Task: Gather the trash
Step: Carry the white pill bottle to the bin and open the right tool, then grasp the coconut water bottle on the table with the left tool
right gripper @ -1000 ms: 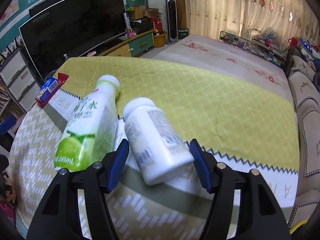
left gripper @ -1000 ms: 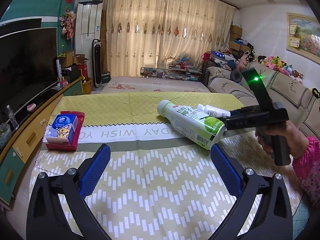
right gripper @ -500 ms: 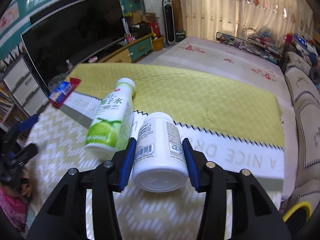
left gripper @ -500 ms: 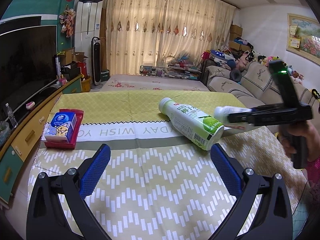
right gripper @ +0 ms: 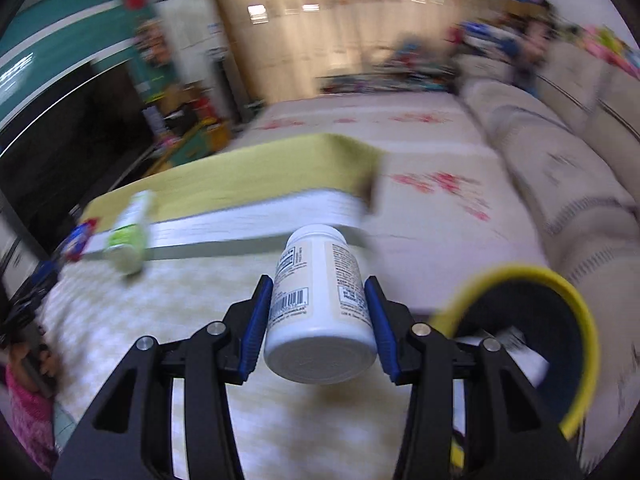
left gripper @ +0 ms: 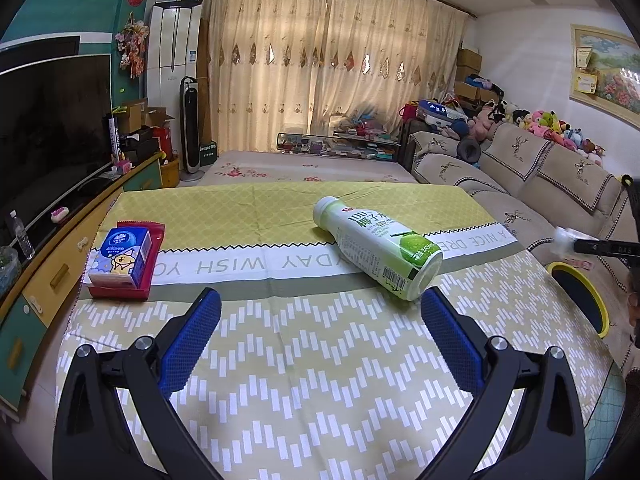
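My right gripper [right gripper: 318,304] is shut on a white pill bottle [right gripper: 318,312] and holds it in the air beside a yellow-rimmed bin [right gripper: 532,332] at the table's right side. In the left wrist view the bottle [left gripper: 564,241] shows blurred at the far right, above the bin [left gripper: 580,296]. A green-and-white drink bottle [left gripper: 380,252] lies on its side on the tablecloth; it also shows in the right wrist view [right gripper: 130,236]. My left gripper [left gripper: 320,328] is open and empty, low over the cloth, near that bottle's base.
A blue tissue pack on a red tray [left gripper: 124,258] lies at the table's left. A TV cabinet [left gripper: 48,272] runs along the left and a sofa [left gripper: 520,184] along the right. Some paper lies inside the bin [right gripper: 516,344].
My right gripper closed on the white pill bottle, lifted it off the table and carried it right to beside the bin. My left gripper stayed open in place.
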Available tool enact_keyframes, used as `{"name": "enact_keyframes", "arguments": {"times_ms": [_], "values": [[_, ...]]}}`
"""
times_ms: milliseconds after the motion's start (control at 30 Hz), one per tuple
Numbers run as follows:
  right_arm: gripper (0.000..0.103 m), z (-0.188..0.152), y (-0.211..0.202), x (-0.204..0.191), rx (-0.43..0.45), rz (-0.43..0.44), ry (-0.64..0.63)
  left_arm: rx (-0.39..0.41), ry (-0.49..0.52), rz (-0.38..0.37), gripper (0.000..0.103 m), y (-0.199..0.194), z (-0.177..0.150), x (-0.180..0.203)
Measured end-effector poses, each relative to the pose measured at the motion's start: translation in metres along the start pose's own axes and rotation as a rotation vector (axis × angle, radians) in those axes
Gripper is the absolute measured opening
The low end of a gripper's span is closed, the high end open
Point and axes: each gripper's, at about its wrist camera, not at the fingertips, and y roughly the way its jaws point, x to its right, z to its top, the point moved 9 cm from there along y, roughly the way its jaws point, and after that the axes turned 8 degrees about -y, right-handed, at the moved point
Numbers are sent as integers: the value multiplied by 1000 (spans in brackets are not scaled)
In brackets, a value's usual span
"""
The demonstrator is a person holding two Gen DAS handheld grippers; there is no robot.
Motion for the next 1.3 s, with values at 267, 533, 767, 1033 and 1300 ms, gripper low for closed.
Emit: {"name": "enact_keyframes", "arguments": {"times_ms": [267, 533, 767, 1033, 1300], "values": [[45, -58, -6, 123, -74, -200, 220, -1, 3, 4, 98, 1, -1, 1], [45, -82, -11, 164, -89, -262, 297, -9, 9, 12, 98, 3, -2, 1], [53, -71, -19, 163, -50, -262, 297, -13, 12, 14, 98, 4, -3, 3], [54, -62, -11, 138, -51, -220, 254, -67, 17, 7, 98, 10, -6, 30], [59, -53, -6, 118, -50, -186, 200, -225, -18, 88, 98, 54, 30, 73]]}}
